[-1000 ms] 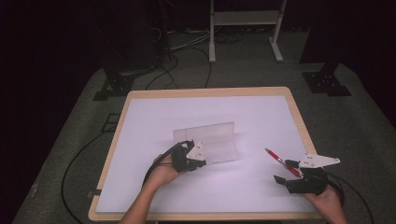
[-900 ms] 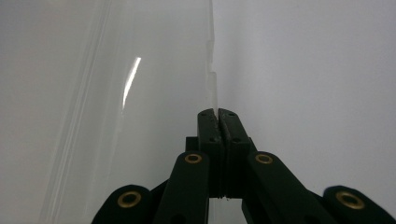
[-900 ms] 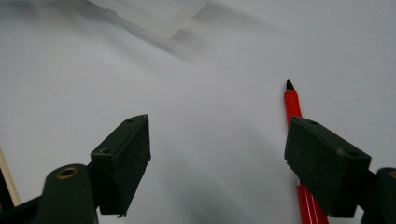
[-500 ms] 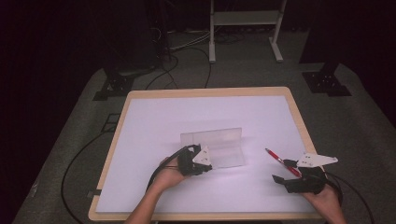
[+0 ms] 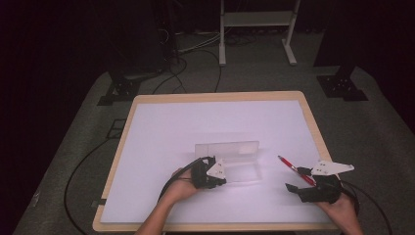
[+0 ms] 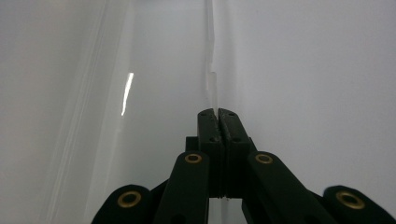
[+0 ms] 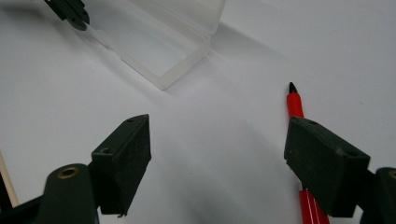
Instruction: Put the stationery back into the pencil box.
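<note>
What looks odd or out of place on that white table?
Nothing spilled or broken. The clear box lies open, its lid upright, the left hand-held gripper shut on its edge. The red pen lies loose beside it.

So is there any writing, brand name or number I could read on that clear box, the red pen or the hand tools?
None can be read.
Clear plastic box: plain, no label showing.
Red pen: no print visible on its barrel.
Left gripper and right gripper: black jaws with brass pins, no markings.
White table: blank.
</note>
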The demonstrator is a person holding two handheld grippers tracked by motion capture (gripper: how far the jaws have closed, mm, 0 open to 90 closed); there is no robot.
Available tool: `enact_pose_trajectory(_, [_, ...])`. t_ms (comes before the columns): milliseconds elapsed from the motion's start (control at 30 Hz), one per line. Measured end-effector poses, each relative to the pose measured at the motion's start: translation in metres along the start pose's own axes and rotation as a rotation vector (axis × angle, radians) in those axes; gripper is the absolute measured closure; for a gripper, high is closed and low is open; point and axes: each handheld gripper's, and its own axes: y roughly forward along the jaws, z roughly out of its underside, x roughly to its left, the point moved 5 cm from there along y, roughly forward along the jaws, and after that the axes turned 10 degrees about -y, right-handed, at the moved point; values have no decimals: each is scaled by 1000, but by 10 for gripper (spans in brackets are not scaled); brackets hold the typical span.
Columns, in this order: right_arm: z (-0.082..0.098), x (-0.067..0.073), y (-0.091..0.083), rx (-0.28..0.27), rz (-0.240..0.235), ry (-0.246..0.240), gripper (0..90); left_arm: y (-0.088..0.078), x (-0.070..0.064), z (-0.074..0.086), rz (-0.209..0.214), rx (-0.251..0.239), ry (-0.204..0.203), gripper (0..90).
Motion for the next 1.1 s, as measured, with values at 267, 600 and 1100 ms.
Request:
enact_pose_trajectory(267, [2, -1, 1, 6, 2, 9, 219, 2, -1, 6, 28, -18, -16, 895])
enact_pose_trajectory(600, [0, 0, 5, 12, -7, -1, 219, 4, 0, 9, 40, -13, -24, 893])
enact_pose_trajectory(1100, [-2, -1, 6, 15, -7, -3, 219, 4, 0, 11, 43, -13, -32, 879])
